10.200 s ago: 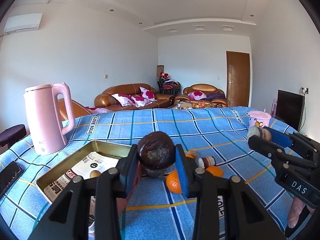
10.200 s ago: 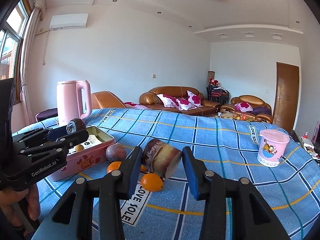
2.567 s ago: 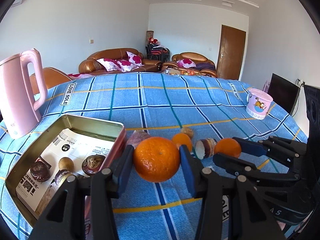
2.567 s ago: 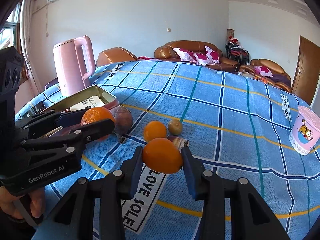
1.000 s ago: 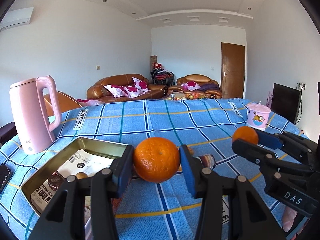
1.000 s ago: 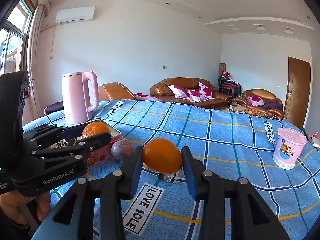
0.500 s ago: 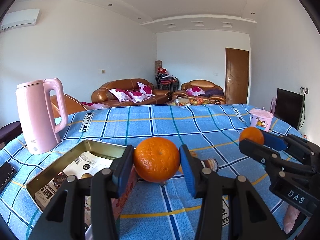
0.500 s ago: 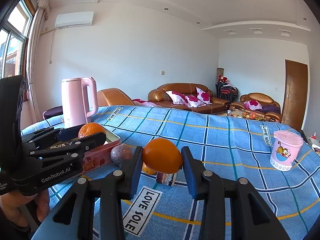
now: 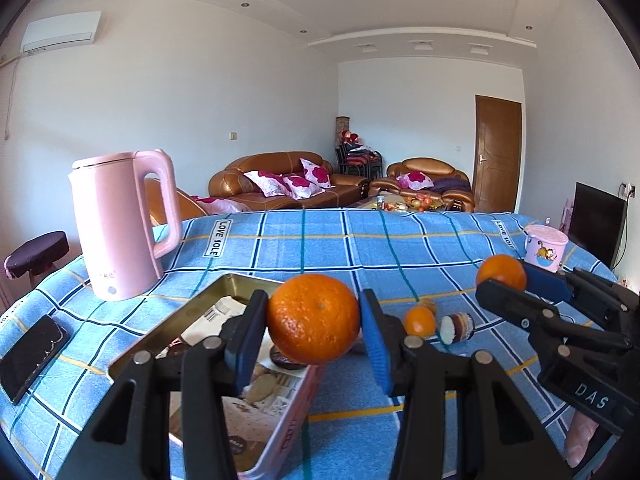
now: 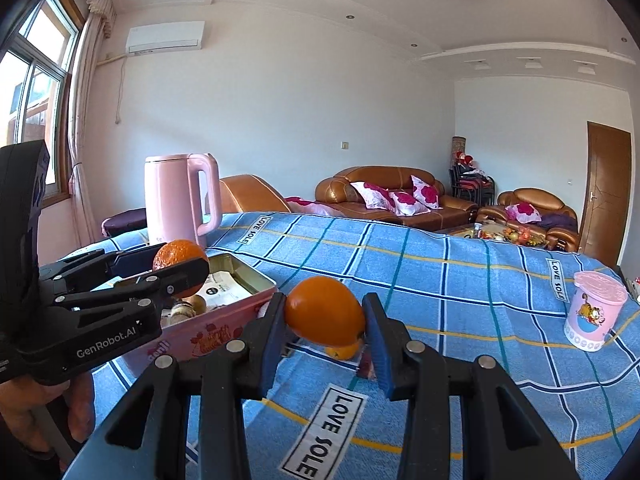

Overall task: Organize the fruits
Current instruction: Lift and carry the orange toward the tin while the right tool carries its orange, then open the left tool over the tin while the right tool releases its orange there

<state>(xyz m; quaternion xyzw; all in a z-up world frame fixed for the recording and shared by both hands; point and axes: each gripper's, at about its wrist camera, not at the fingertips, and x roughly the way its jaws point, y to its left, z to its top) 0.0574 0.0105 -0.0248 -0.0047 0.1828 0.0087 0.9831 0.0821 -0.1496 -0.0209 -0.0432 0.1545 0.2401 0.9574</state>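
Observation:
My left gripper is shut on a round orange and holds it in the air above the near right corner of the open pink tin box. The box holds several dark fruits on printed paper. My right gripper is shut on a second orange, held above the blue checked cloth to the right of the box. A small orange, a cut dark fruit and a small brown fruit lie on the cloth.
A pink kettle stands at the far left behind the box. A black phone lies near the left edge. A pink cartoon cup stands at the right. Sofas and a door lie beyond.
Both grippers have moved left with their oranges. The left orange now hangs over the tin box's near corner instead of beside it. Both cameras tilted up a little.

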